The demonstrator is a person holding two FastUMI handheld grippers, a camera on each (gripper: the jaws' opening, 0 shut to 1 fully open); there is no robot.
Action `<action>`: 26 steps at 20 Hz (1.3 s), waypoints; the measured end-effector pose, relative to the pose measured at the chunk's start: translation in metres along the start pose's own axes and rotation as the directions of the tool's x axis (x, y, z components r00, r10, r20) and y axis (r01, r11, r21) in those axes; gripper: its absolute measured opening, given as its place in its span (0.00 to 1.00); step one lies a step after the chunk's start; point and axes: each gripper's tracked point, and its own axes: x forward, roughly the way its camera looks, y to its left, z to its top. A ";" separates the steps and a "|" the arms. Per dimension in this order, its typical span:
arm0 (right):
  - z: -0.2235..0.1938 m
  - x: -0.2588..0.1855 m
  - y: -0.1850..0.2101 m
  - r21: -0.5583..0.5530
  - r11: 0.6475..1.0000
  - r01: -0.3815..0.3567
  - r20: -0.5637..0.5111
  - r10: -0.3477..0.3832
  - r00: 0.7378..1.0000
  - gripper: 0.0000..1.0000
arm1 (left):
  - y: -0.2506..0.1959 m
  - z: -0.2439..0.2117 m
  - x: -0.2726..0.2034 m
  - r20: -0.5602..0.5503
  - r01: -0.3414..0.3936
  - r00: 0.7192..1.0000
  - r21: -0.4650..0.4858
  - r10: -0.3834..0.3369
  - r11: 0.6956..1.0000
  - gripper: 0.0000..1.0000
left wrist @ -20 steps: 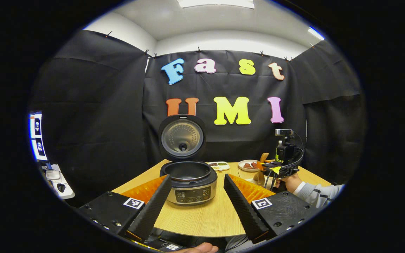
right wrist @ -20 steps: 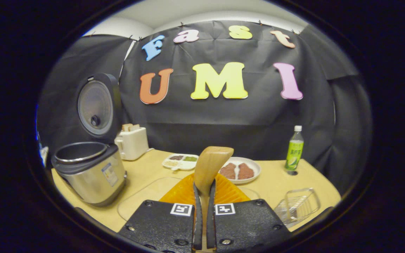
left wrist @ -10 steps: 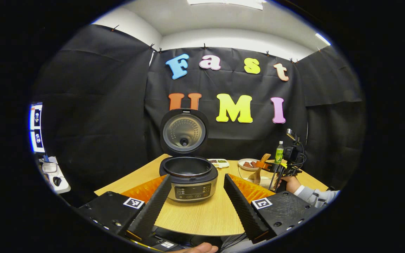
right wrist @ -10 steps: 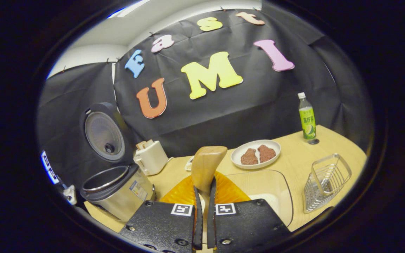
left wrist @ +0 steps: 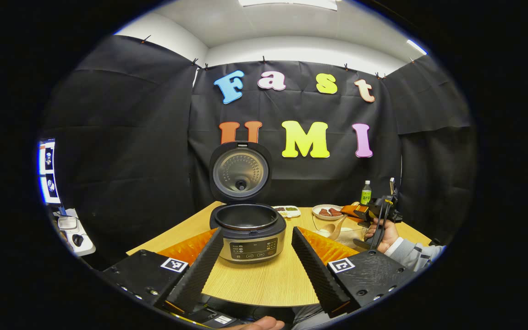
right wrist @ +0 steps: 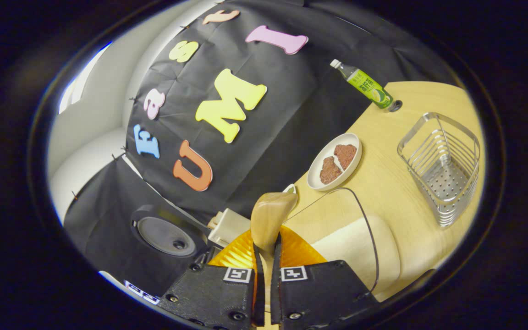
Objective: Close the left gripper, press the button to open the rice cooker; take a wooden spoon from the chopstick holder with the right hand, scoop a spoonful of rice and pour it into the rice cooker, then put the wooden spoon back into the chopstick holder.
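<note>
In the left gripper view, the rice cooker [left wrist: 248, 231] serves as the landmark, standing on the wooden bench [left wrist: 264, 284] with its lid [left wrist: 241, 170] swung upright behind the empty inner pot. The left tool [left wrist: 255, 261] sits just in front of the cooker, its fingers spread wide to either side of the cooker's control panel and gripping nothing. Right of the cooker and a little behind it lies a small divided dish [left wrist: 286, 211], then a white plate [left wrist: 328, 211] with two brown pieces on it. Farther right of the cooker a green bottle [left wrist: 365, 193] stands near the booth wall, and a hand [left wrist: 383, 233] with a striped sleeve holds the right tool [left wrist: 360, 211] above a clear container.

In the right gripper view the scene is tilted steeply. The cooker's open lid [right wrist: 165, 236] shows low on the left, with a white toaster [right wrist: 229, 227] just right of it. The right tool [right wrist: 266, 268] is clamped narrow on the handle of the wooden spoon [right wrist: 271, 215], whose bowl rises above the fingertips. Right of the spoon is a clear container of rice [right wrist: 351, 243], with the plate [right wrist: 335, 162] of brown pieces beyond it. Farthest right from the cooker stands the metal wire chopstick holder [right wrist: 442, 167], with the green bottle [right wrist: 365, 85] beyond it.
</note>
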 end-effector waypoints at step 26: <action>0.094 -0.062 0.051 0.494 0.806 -0.326 0.283 0.206 0.937 0.10 | 0.003 -0.010 -0.006 -0.016 -0.001 1.000 0.042 0.001 0.999 0.95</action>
